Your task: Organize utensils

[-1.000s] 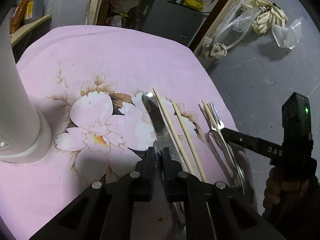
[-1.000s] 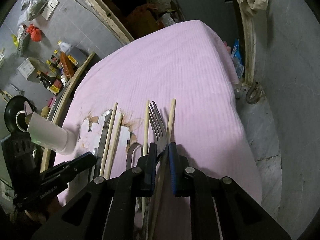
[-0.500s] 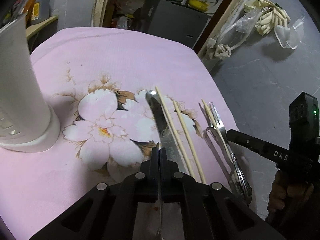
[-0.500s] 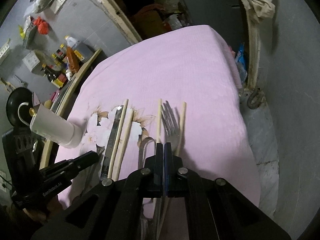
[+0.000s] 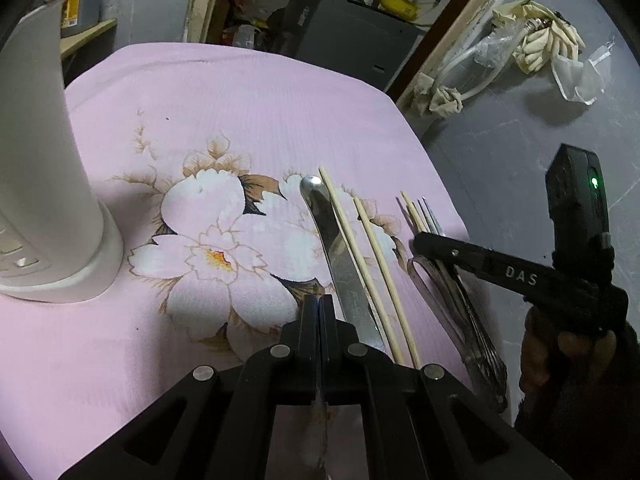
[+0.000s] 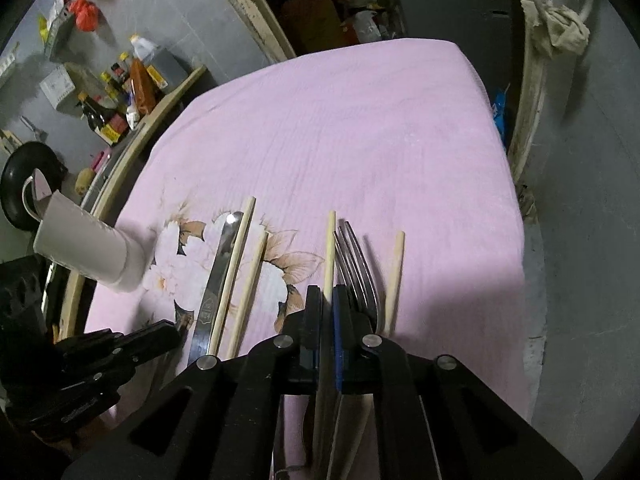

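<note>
A steel knife [image 5: 340,256] lies on the pink floral cloth [image 5: 240,112] with two wooden chopsticks [image 5: 368,264] just to its right. Further right lie a fork [image 5: 448,280], another chopstick and a steel handle. My left gripper [image 5: 319,304] is shut and empty, raised just left of the knife. In the right wrist view the knife [image 6: 218,276], the chopsticks [image 6: 250,276] and the fork [image 6: 358,264] lie side by side. My right gripper [image 6: 327,300] is shut above the fork and a chopstick [image 6: 330,256], which passes under its fingers.
A tall white cylinder [image 5: 36,184] stands on the cloth at the left, also in the right wrist view [image 6: 88,248]. The table's right edge drops to a grey floor. A shelf with bottles [image 6: 120,92] lies beyond the left side.
Both grippers have closed from slightly open and lifted back from the utensils. The utensils lie where they were.
</note>
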{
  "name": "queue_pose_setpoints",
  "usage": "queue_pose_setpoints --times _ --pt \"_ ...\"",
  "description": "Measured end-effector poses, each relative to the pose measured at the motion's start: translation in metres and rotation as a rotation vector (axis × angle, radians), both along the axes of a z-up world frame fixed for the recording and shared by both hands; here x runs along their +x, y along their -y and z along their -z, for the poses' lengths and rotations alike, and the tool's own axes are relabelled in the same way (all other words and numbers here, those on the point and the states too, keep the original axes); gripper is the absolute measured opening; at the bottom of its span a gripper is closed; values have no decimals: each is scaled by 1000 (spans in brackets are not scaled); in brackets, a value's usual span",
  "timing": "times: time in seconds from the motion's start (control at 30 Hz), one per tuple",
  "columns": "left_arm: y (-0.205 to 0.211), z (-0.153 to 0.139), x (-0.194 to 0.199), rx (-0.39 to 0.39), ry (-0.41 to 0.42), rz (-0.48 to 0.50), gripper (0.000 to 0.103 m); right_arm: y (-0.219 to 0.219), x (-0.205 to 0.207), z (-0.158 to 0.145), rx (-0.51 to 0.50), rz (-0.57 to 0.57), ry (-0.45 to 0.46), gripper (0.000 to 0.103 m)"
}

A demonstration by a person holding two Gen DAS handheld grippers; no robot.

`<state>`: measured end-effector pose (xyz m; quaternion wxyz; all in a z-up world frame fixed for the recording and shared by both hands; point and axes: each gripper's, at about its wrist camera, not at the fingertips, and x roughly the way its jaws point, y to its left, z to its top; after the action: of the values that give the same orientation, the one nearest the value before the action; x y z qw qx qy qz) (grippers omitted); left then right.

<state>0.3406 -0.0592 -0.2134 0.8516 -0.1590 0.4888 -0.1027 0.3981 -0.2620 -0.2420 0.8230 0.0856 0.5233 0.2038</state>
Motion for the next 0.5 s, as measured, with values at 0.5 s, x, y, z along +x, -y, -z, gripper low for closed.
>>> queue_pose_setpoints --times 0.5 --pt "-1 -8 -3 37 -33 51 2 10 -32 -52 82 95 137 4"
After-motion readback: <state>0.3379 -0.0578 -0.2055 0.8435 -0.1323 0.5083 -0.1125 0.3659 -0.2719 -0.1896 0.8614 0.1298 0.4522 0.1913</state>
